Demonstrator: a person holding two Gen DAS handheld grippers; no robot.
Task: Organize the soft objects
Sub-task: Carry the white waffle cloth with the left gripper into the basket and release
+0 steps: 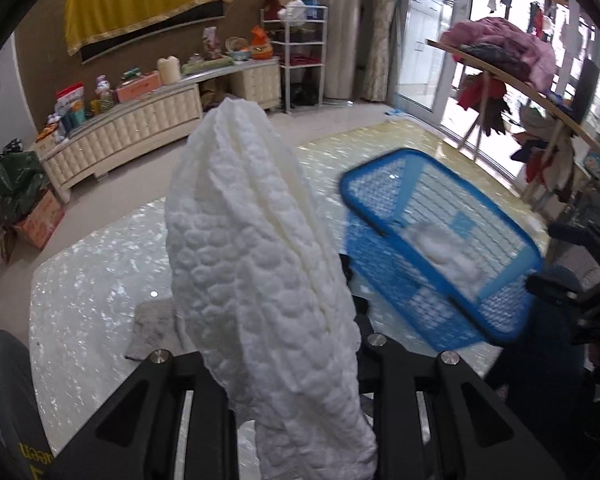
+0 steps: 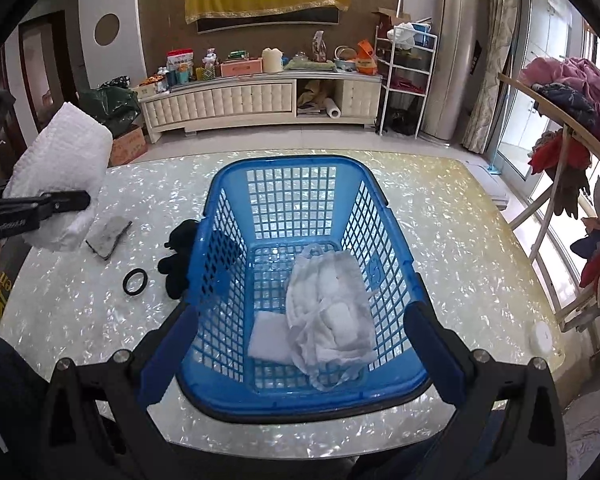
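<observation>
My left gripper is shut on a white quilted pad and holds it upright above the table; the pad hides the fingertips. The same pad and left gripper show at the far left of the right wrist view. A blue plastic basket stands mid-table, also seen blurred in the left wrist view. In it lie a crumpled white cloth and a flat white pad. My right gripper is open and empty, its fingers astride the basket's near end.
On the pearly table left of the basket lie a grey sponge, a black ring and a black soft item. A small white disc sits at the right edge. A clothes rack stands to the right.
</observation>
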